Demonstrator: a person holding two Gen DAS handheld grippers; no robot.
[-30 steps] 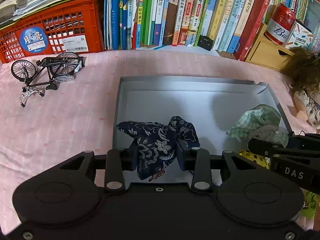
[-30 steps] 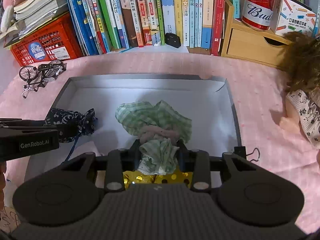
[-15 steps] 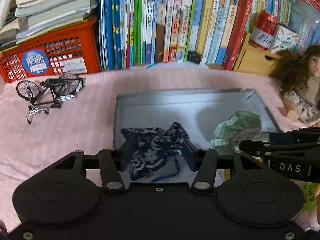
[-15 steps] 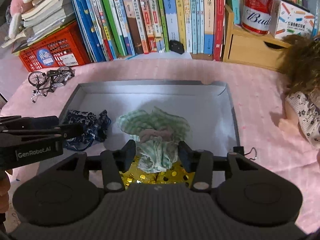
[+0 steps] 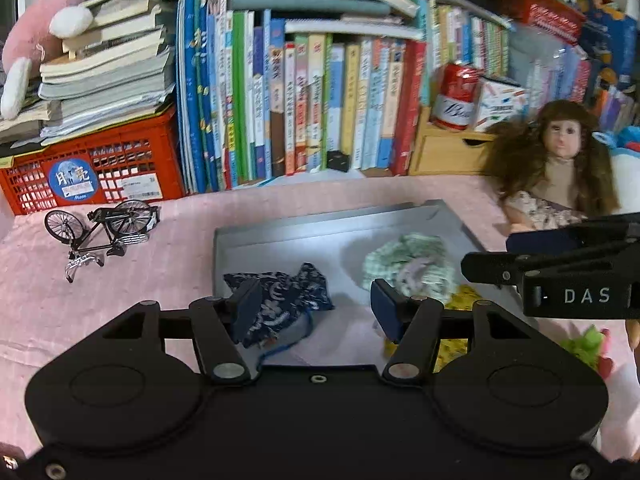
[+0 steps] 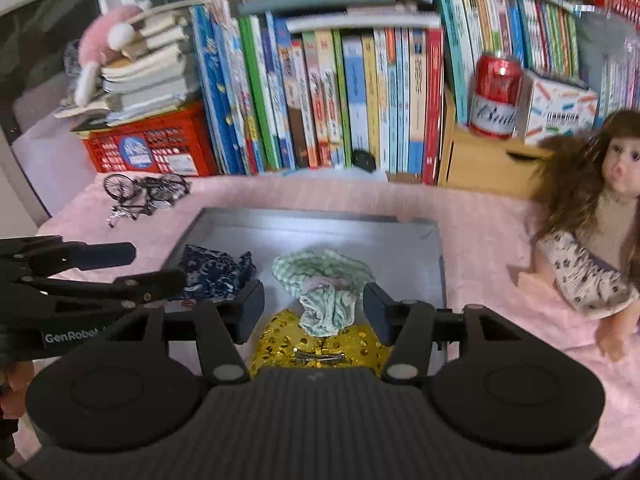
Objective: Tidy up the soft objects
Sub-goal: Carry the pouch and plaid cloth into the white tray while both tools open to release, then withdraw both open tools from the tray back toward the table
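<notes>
A navy floral cloth pouch (image 5: 282, 302) lies at the left of a grey shallow box (image 5: 320, 228). A green checked cloth (image 5: 408, 266) lies crumpled at the box's middle right. A gold sequinned item (image 6: 320, 344) lies at the box's near edge, partly under the green cloth (image 6: 326, 282). My left gripper (image 5: 316, 304) is open and empty, raised above the navy pouch (image 6: 216, 274). My right gripper (image 6: 314, 308) is open and empty, raised above the green cloth and gold item.
The grey box (image 6: 312, 220) sits on a pink cloth. A model bicycle (image 5: 100, 228) and red crate (image 5: 92, 172) stand at the left. Books line the back. A wooden drawer unit with a red can (image 6: 494, 96) and a doll (image 6: 592, 216) are at the right.
Both grippers opened and let go of their cloths, which now lie in the box. Both grippers rose and pulled back from the box.
</notes>
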